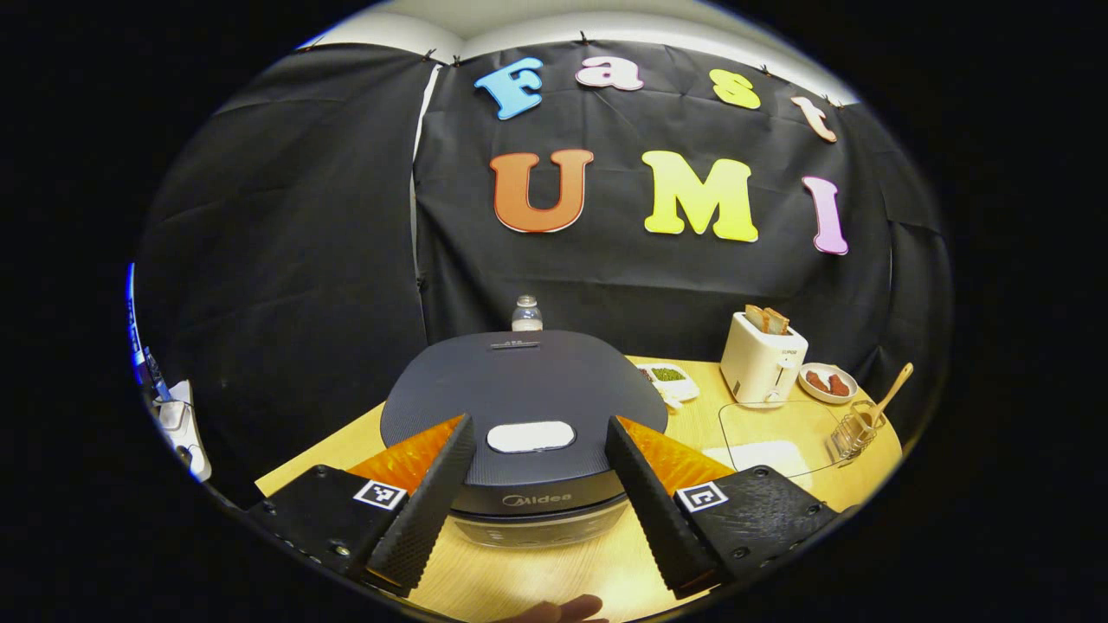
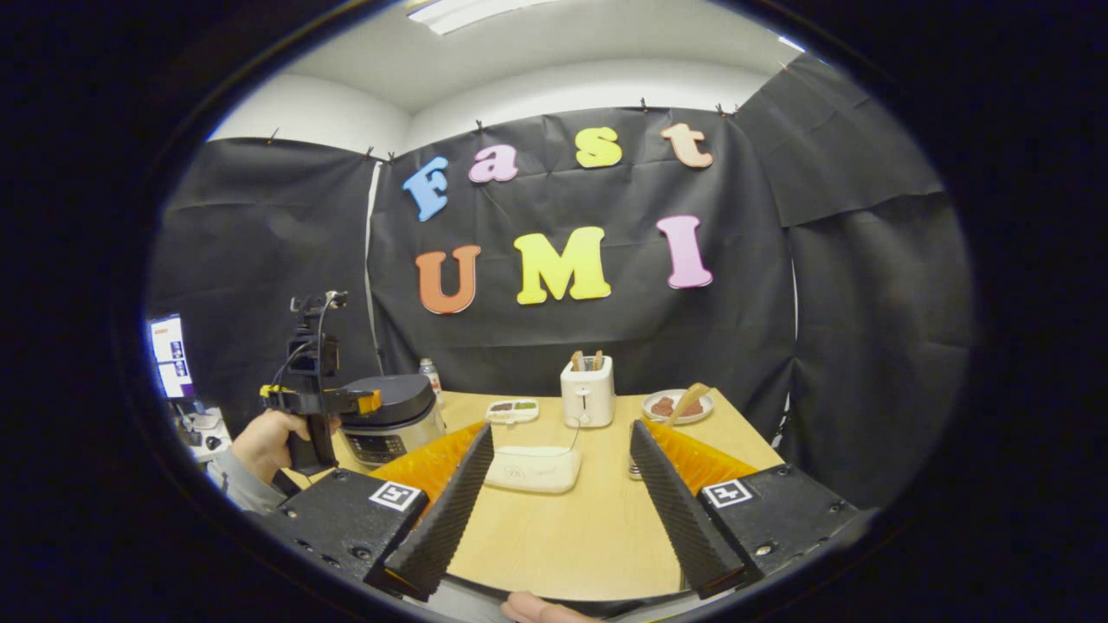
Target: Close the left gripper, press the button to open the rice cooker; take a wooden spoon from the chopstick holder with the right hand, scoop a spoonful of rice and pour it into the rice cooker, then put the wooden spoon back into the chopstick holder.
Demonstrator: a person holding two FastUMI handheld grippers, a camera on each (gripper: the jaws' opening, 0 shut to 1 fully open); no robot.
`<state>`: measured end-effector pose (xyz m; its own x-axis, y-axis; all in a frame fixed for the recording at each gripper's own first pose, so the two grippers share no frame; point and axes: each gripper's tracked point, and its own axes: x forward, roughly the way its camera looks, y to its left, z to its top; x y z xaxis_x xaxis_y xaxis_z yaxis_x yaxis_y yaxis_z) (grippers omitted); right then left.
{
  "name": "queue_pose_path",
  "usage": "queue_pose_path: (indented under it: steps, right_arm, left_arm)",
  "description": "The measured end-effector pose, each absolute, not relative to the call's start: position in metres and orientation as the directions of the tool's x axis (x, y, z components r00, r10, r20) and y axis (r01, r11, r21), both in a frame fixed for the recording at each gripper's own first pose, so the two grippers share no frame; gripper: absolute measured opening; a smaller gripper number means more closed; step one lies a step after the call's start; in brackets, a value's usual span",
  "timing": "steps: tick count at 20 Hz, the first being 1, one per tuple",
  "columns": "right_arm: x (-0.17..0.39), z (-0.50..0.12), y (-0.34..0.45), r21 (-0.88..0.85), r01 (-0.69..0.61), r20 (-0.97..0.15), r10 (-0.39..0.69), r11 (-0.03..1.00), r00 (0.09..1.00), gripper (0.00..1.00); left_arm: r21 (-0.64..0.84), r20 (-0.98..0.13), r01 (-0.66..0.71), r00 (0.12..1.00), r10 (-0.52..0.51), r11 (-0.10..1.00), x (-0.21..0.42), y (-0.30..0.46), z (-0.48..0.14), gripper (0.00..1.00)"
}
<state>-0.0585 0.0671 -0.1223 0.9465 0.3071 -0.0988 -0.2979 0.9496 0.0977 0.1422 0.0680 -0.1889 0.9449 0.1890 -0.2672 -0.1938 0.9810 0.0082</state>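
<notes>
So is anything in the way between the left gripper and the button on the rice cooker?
Nothing visible. The left gripper is open, with the rice cooker right ahead and its pale button showing in the gap between the fingers. The lid is closed.

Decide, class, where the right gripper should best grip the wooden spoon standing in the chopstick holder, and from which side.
Probably the bare handle of the wooden spoon, taken from above: it leans up and out of the wire chopstick holder, bowl end down inside.

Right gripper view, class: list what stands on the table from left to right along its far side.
Rice cooker → water bottle → small divided dish → toaster → plate at the far right.
</notes>
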Motion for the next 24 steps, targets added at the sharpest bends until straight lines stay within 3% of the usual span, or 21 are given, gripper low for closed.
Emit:
queue_pose_path:
  steps: [8, 15, 24]
  right_arm:
    - [-0.057, -0.126, 0.073, 0.101, -0.293, -0.112, 0.304, 0.951, 0.946, 1.0]
    - [-0.059, -0.11, 0.066, 0.052, -0.259, -0.077, 0.262, 0.965, 0.962, 1.0]
    - [-0.053, -0.098, 0.06, 0.04, -0.225, -0.06, 0.227, 0.973, 0.972, 1.0]
  left_arm:
    - [0.008, -0.187, -0.19, 0.964, 0.188, 0.982, 0.143, 0.067, -0.196, 1.0]
    - [0.045, -0.19, -0.196, 0.961, 0.202, 0.979, 0.143, 0.068, -0.19, 0.96]
    - [0.038, -0.16, -0.195, 0.967, 0.198, 0.98, 0.103, 0.073, -0.137, 0.94]
